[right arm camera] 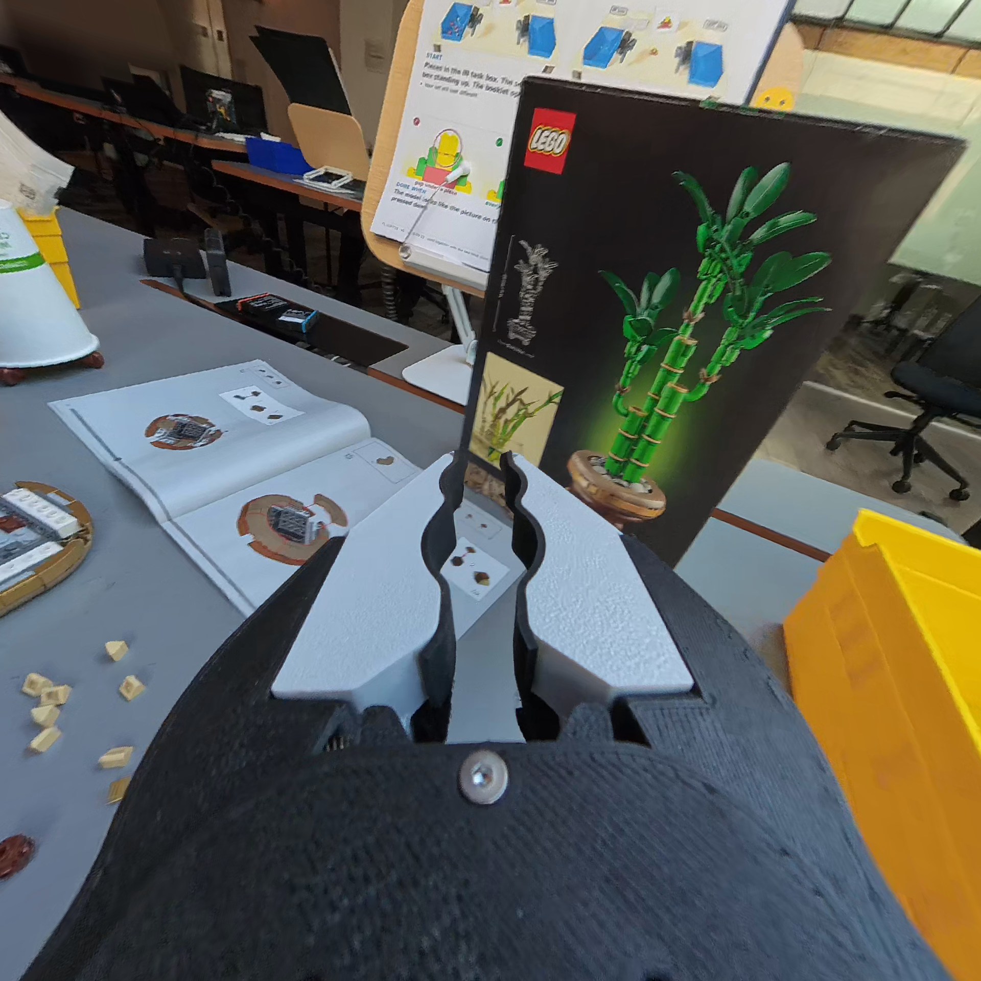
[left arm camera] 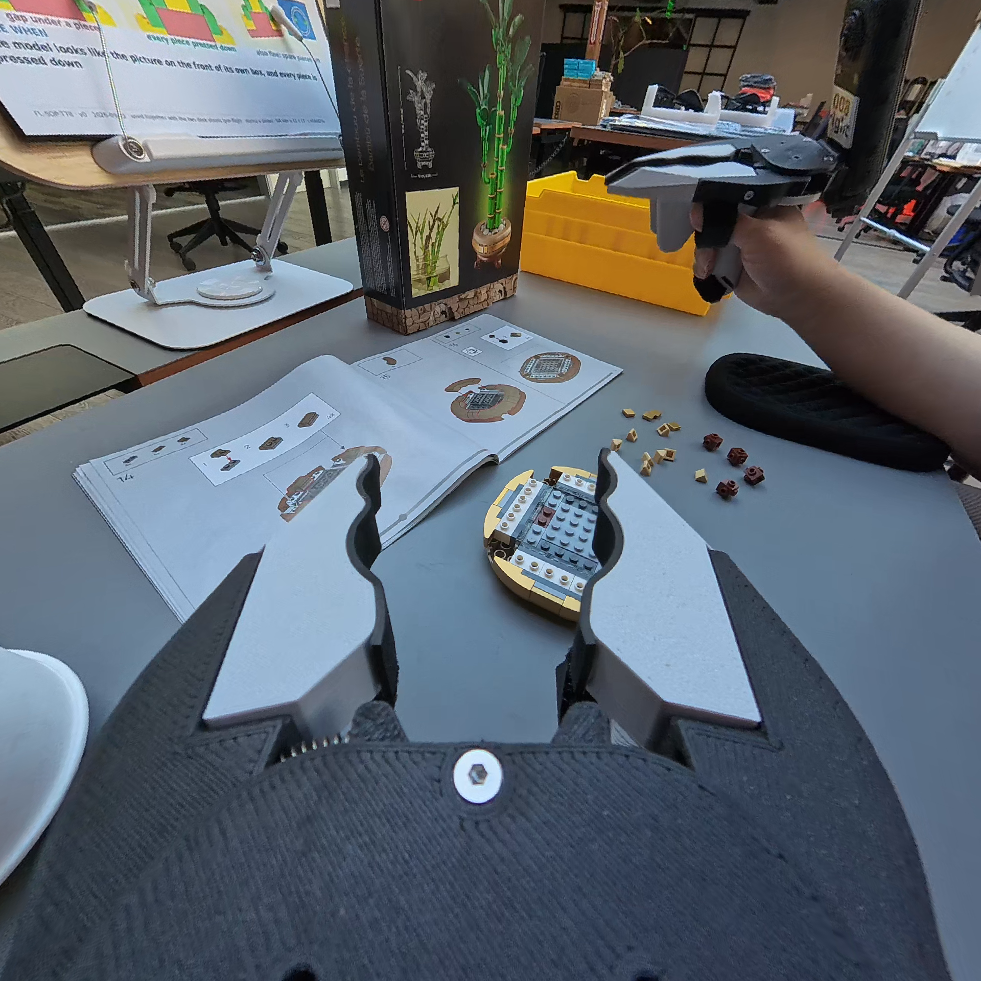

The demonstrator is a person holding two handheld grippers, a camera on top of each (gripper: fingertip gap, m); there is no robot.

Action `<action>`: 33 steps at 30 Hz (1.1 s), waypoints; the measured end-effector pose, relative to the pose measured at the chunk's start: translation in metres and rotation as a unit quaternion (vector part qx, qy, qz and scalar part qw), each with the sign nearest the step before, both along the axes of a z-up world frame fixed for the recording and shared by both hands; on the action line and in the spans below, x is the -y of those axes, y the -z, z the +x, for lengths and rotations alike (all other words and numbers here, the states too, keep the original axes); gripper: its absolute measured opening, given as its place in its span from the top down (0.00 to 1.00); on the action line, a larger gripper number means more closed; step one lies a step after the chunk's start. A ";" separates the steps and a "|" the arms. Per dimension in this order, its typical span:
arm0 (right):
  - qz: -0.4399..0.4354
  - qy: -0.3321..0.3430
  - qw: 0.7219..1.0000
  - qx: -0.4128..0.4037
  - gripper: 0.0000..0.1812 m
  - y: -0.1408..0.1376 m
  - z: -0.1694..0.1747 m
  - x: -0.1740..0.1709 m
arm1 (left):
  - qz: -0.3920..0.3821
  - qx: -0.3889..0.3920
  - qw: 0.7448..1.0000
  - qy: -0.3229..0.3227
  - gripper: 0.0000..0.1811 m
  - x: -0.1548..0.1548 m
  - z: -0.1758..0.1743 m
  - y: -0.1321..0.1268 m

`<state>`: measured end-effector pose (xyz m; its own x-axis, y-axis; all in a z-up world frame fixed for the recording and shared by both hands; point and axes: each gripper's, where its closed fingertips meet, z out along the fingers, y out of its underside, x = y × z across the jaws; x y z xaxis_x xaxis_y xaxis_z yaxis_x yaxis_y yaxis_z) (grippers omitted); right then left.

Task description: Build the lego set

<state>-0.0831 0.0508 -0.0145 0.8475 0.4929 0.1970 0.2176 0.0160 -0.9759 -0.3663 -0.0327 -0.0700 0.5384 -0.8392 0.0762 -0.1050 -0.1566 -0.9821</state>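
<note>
Left wrist view: open instruction booklet (left arm camera: 297,467) is lying leftmost on the tabletop (left arm camera: 796,610); left tool (left arm camera: 485,470) is hovering wide open and empty over the round pot base (left arm camera: 547,541). A careless descent risks dislodging its seated bricks. Rightward, loose tan slope pieces (left arm camera: 650,435) and brown studded bricks (left arm camera: 735,464) are sitting within scattering reach. Right tool (right arm camera: 480,462) is hanging raised, nearly closed, gripping nothing.

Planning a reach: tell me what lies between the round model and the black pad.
In the left wrist view, loose small bricks lie between the round model and the black pad: tan pieces nearer the model, dark red-brown ones nearer the pad.
</note>
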 end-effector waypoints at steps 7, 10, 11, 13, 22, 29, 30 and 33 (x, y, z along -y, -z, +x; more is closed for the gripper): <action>-0.085 -0.198 0.976 0.043 0.89 0.021 -0.068 0.084 | 0.039 -0.025 0.999 -0.001 0.56 0.032 0.025 -0.023; -0.115 -0.213 0.960 0.138 0.89 0.059 -0.070 0.109 | 0.011 -0.047 0.998 0.040 0.57 0.053 0.047 -0.005; -0.124 -0.216 0.955 0.161 0.89 0.069 -0.070 0.115 | 0.007 -0.058 0.997 0.049 0.57 0.057 0.053 0.001; -0.134 -0.213 0.949 0.191 0.88 0.082 -0.068 0.122 | 0.007 -0.082 0.995 0.061 0.58 0.062 0.061 0.007; -0.154 -0.193 0.950 0.189 0.88 0.100 -0.058 0.122 | 0.028 -0.109 0.990 0.085 0.59 0.064 0.075 -0.003; -0.181 -0.207 0.939 0.205 0.88 0.107 -0.056 0.131 | 0.029 -0.128 0.989 0.073 0.59 0.062 0.070 0.000; -0.190 -0.211 0.936 0.206 0.88 0.108 -0.056 0.134 | 0.030 -0.129 0.988 0.073 0.59 0.062 0.069 0.000; -0.205 -0.231 0.927 0.215 0.88 0.111 -0.059 0.145 | 0.032 -0.128 0.989 0.073 0.59 0.062 0.069 -0.002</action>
<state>-0.1421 -0.0943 -0.1254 0.4143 0.8915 0.1833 0.6498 -0.1487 -0.7454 -0.2974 -0.0952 -0.0676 0.4063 -0.9079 -0.1030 -0.3683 -0.0596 -0.9278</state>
